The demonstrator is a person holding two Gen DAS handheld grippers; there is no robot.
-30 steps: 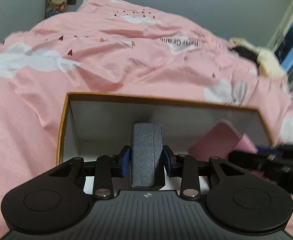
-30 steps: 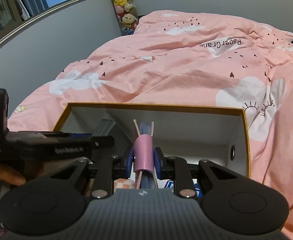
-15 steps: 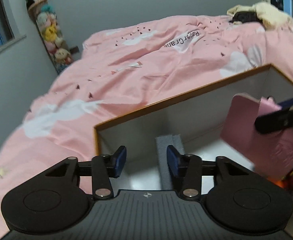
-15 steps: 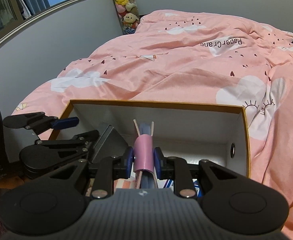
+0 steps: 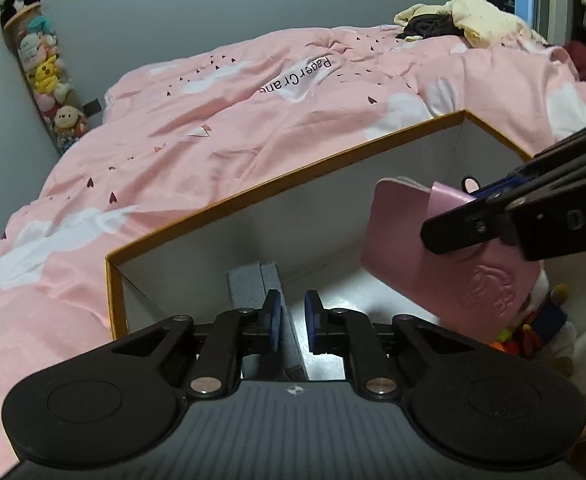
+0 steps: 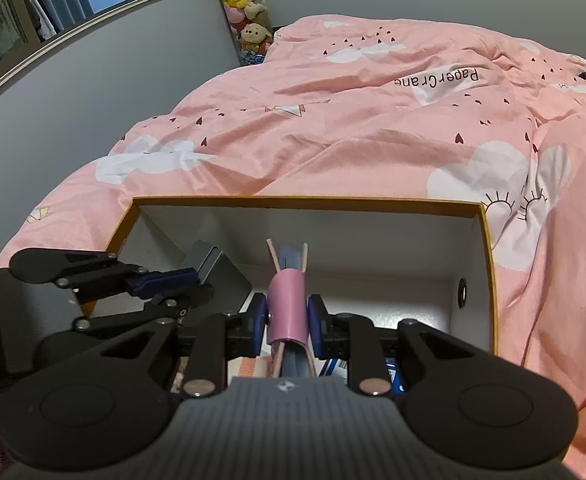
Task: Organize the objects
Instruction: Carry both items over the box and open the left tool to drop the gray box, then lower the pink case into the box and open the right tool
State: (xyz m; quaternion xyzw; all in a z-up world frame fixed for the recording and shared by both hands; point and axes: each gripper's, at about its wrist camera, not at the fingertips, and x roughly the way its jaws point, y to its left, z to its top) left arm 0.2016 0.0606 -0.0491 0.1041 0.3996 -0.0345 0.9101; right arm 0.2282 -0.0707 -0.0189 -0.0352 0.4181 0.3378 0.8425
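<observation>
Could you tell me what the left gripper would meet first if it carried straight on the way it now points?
Most likely the grey case leaning in the box's corner, just beyond the left gripper; its jaws have just been closing with nothing clamped. Depth is uncertain.

My bed [image 6: 373, 128] lay under a rumpled pink duvet, an orange-rimmed white box [image 6: 309, 201] sat on it before me, heaped clothes [image 5: 453, 20] at the far end.

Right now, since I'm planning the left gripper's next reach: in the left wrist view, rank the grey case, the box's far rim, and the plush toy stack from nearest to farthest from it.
1. Grey case, just beyond the left gripper, inside the box.
2. Box's far rim, across the box, against the pink duvet.
3. Plush toy stack, upper left, by the wall beyond the bed.
</observation>
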